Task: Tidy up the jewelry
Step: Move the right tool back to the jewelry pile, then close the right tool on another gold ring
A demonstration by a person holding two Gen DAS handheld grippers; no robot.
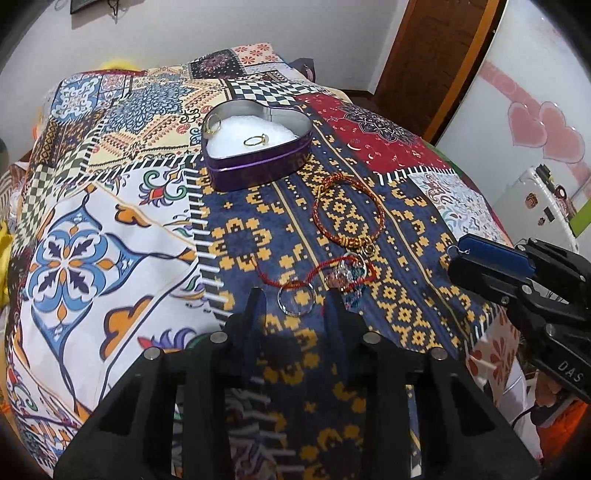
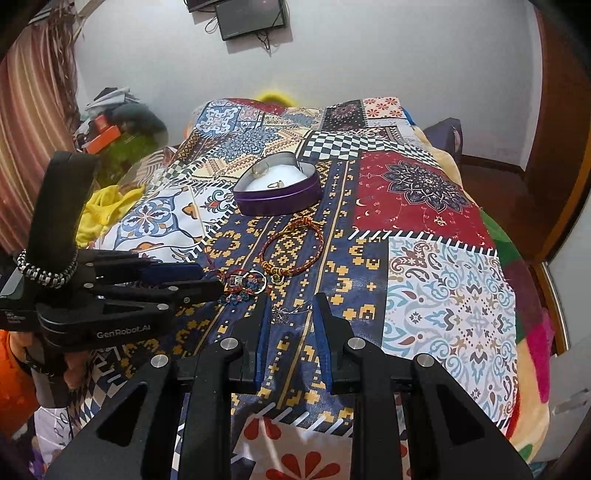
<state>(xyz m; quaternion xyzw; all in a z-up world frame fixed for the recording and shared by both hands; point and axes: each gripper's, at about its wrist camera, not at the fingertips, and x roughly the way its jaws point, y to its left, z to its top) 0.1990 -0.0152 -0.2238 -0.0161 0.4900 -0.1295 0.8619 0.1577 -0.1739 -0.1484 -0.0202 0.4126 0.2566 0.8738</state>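
A purple heart-shaped tin [image 1: 258, 168] with white padding holds two gold rings [image 1: 253, 140]; it also shows in the right wrist view [image 2: 277, 201]. A red-gold braided bracelet [image 1: 347, 210] lies in front of it, also seen from the right [image 2: 291, 247]. A red cord with a beaded charm [image 1: 345, 275] and a clear ring [image 1: 296, 301] lie just ahead of my open left gripper [image 1: 295, 299]. My open right gripper [image 2: 290, 308] hovers over a small silver earring [image 2: 280, 314]. From the left, the right gripper [image 1: 458, 258] sits at the right, a thin wire hook by its tip.
A patchwork bedspread [image 1: 110, 240] covers the bed. A wooden door [image 1: 436, 48] and a white wardrobe with pink hearts [image 1: 532, 122] stand at the right. Clutter and a curtain [image 2: 33, 110] are at the left; a wall screen [image 2: 251, 14] hangs behind.
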